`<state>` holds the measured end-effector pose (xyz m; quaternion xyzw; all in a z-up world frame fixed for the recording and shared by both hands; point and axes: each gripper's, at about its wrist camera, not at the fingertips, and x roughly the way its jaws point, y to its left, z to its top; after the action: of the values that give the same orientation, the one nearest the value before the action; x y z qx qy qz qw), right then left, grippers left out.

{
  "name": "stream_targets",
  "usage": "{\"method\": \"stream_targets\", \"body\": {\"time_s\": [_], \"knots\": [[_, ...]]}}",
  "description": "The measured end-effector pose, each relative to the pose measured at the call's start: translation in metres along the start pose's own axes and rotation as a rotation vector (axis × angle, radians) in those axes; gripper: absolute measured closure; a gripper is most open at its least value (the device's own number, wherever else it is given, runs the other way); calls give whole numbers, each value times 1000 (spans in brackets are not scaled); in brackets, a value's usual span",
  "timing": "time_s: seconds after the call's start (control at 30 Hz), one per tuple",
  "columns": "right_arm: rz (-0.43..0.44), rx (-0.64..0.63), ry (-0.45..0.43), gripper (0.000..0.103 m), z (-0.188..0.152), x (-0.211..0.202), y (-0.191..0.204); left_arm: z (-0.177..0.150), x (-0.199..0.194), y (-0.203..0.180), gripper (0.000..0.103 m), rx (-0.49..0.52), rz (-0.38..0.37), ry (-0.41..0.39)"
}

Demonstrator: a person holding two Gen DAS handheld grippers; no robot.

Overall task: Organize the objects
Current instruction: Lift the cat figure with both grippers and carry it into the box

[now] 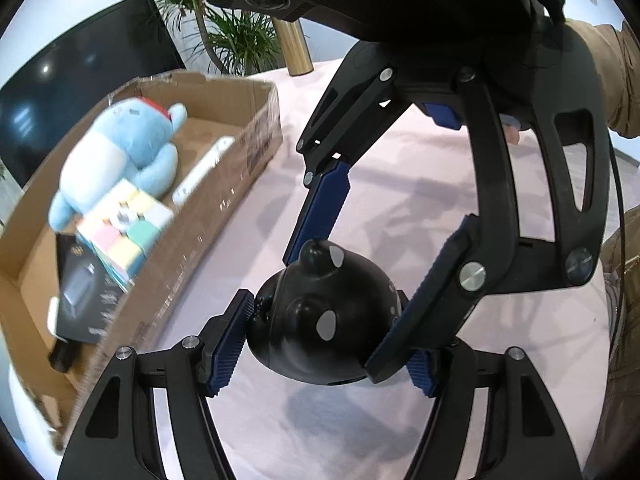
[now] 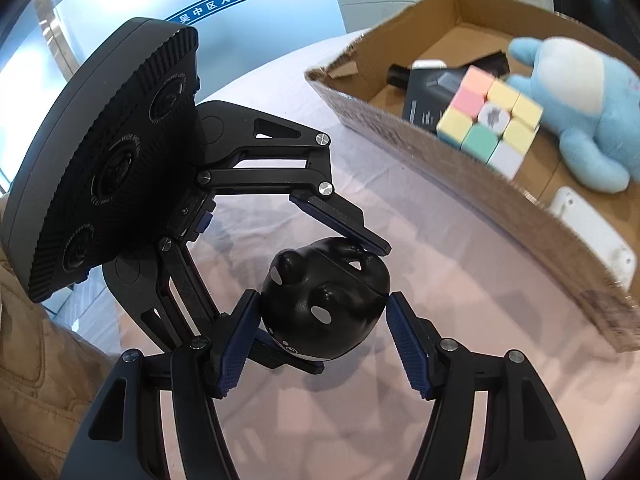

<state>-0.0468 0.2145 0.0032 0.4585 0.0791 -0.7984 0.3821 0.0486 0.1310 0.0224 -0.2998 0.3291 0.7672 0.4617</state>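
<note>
We hold one black, rounded toy (image 1: 316,316) with small ear-like bumps between both pairs of tongs at once, just above the pale pink desk (image 1: 400,184).

The left tongs (image 1: 320,344) are clamped on the toy's sides; in the left wrist view their blue pads (image 1: 230,344) press against it from either flank. The right tongs (image 2: 320,336) grip the same toy crosswise, one pad on each side, as the right wrist view shows. In each view the other pair reaches in from above and in front, so the four fingers form a cross around the toy.

As far as we can see, most of the sorting looks done. An open cardboard box (image 1: 224,196) sits beside the tongs, to their left in the left wrist view and ahead to the right in the right wrist view. It already holds a blue plush animal (image 1: 124,152), a pastel puzzle cube (image 2: 490,116), a black carton (image 1: 86,296) and a white flat object (image 2: 592,236). The toy we hold is the only item we see outside the box; it seems the last one left to go in.

Both hands angle steeply downward. A tan sleeve (image 1: 616,76) shows behind the right tongs.
</note>
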Motion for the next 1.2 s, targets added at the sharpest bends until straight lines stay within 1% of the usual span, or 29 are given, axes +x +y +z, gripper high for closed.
{"method": "stream_targets", "body": {"time_s": [0.1,0.17,0.2,0.23,0.27,0.3,0.47,0.57,0.6,0.83,0.97,1.07,1.1,1.13,1.17,1.2], "knots": [[-21,-19,-14,39,6,-15,3,13,-11,-1,36,23,29,-11],[-38,-35,-27,39,6,-31,2,25,-17,1,36,35,49,-23],[-43,-40,-32,39,1,-46,-2,32,-20,3,36,40,59,-30],[-50,-47,-38,39,14,-49,-7,36,-23,4,36,44,66,-36],[-58,-54,-45,39,16,-55,-8,42,-25,6,36,49,74,-44],[-63,-59,-50,39,15,-58,-10,50,-24,10,36,53,79,-49],[-87,-83,-76,39,20,-111,-20,80,-25,26,36,73,113,-65],[-103,-95,-85,39,30,-127,-34,93,-24,38,36,73,126,-74],[-106,-96,-87,39,33,-130,-37,95,-24,39,36,74,131,-75],[-122,-80,-109,40,56,-149,-84,126,3,84,36,50,142,-72],[-108,-70,-111,44,66,-149,-110,135,26,105,37,29,138,-50],[-108,-73,-83,45,72,-136,-125,137,42,117,39,-2,133,-35],[-103,-70,-74,48,72,-131,-129,137,46,122,42,-13,133,-32],[-80,-54,-81,51,73,-126,-136,136,50,125,50,-17,132,-24],[-68,-42,-86,58,73,-122,-141,135,55,129,53,-28,119,-14],[-66,-36,-88,58,73,-119,-145,135,60,131,54,-31,118,-5]]}}
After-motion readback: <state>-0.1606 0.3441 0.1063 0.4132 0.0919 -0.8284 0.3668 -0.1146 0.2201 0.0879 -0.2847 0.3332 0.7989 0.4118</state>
